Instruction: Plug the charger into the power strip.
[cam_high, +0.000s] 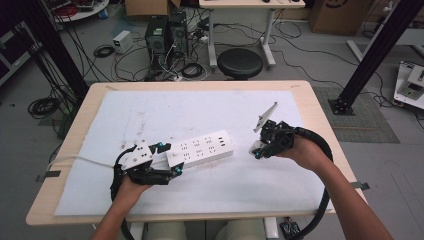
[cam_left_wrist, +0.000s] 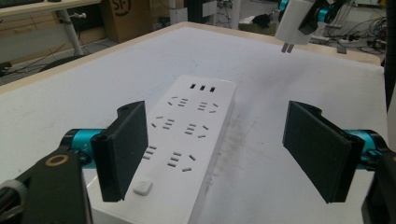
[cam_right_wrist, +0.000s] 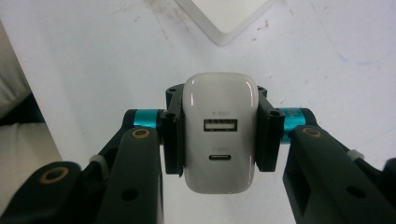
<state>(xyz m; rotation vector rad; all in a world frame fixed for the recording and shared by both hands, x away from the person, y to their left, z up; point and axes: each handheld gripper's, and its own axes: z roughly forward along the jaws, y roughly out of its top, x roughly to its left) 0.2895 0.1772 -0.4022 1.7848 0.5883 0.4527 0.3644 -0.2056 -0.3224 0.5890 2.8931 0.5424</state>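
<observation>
A white power strip (cam_high: 200, 148) lies flat on the white mat, with its sockets up and its switch (cam_left_wrist: 142, 187) at the near end. My left gripper (cam_high: 169, 159) is open at the strip's left end; in the left gripper view its jaws stand wide apart, one over the strip (cam_left_wrist: 191, 126) and the other over bare mat. My right gripper (cam_high: 257, 150) hovers just right of the strip, shut on a white USB charger (cam_right_wrist: 219, 135). The charger's two ports face the camera. Its two metal prongs (cam_left_wrist: 287, 46) point down toward the mat.
The strip's white cord (cam_high: 80, 160) runs off the table's left edge. The white mat (cam_high: 150, 115) covers most of the wooden table (cam_high: 320, 115). A black stool (cam_high: 240, 62), computer towers (cam_high: 157, 32) and loose cables stand on the floor beyond the far edge.
</observation>
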